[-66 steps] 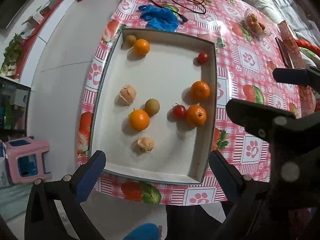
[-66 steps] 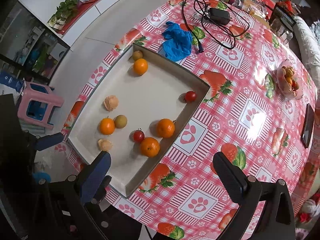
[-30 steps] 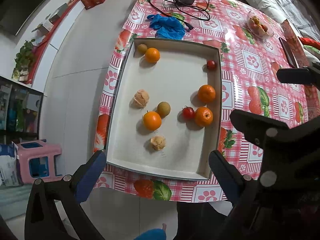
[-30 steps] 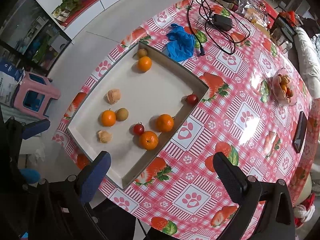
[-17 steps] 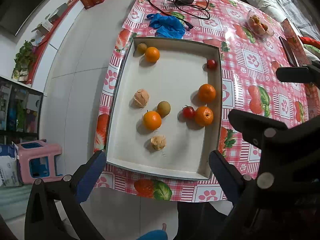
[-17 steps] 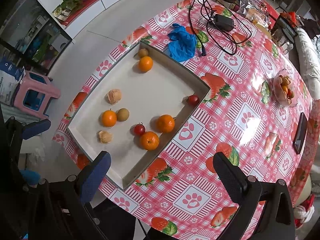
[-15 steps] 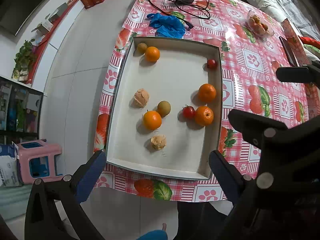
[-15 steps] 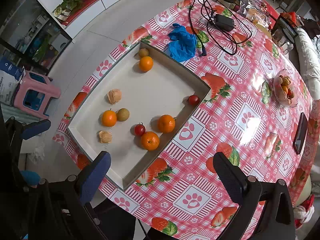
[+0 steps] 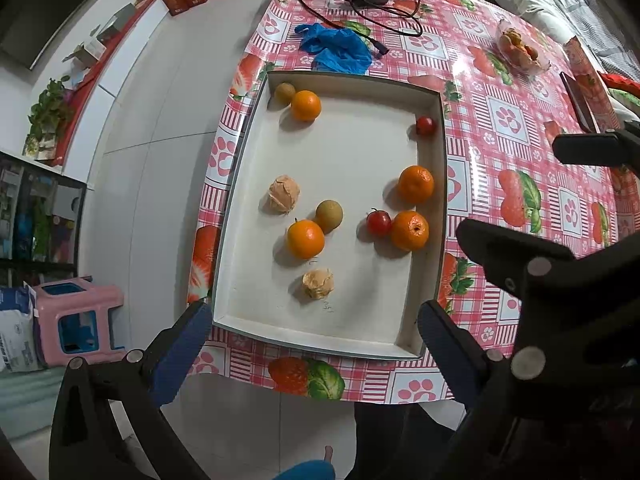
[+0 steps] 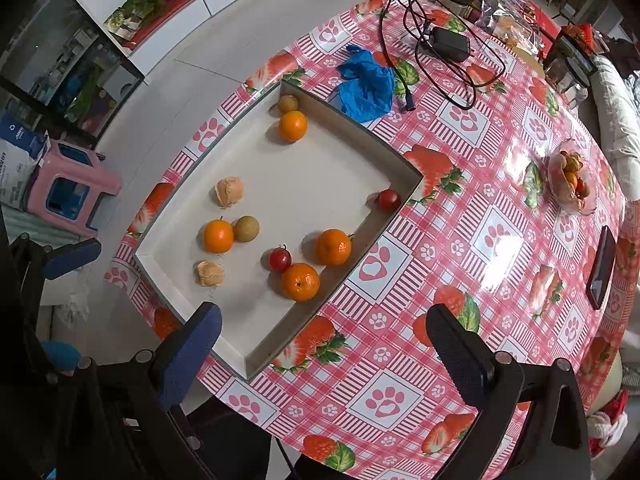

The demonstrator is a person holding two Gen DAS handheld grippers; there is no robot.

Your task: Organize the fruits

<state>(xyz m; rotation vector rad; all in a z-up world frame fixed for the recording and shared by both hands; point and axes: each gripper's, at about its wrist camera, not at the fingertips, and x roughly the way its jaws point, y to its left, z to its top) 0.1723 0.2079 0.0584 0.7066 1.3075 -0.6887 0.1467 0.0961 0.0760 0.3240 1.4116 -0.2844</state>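
Observation:
A shallow white tray (image 9: 352,332) (image 10: 400,168) lies on the table and holds loose fruit: several oranges such as one (image 9: 305,239) (image 10: 218,236), two brown kiwis such as one (image 9: 329,214) (image 10: 246,228), two cherry tomatoes such as one (image 9: 378,222) (image 10: 280,259), and two papery husked fruits such as one (image 9: 318,283) (image 10: 210,273). My left gripper (image 9: 316,332) is open and empty, high above the tray's near edge. My right gripper (image 10: 324,336) is open and empty, above the tray's near right corner.
The round table has a pink strawberry cloth (image 10: 460,264). A blue glove (image 9: 336,48) (image 10: 366,84), a black cable with adapter (image 10: 448,44), a glass bowl of fruit (image 10: 572,184) and a phone (image 10: 600,268) lie on it. A pink stool (image 9: 76,320) stands on the floor at left.
Both grippers rose and drew back from the tray between 2.2 s and 1.0 s ago; since then they barely moved. No fruit has moved.

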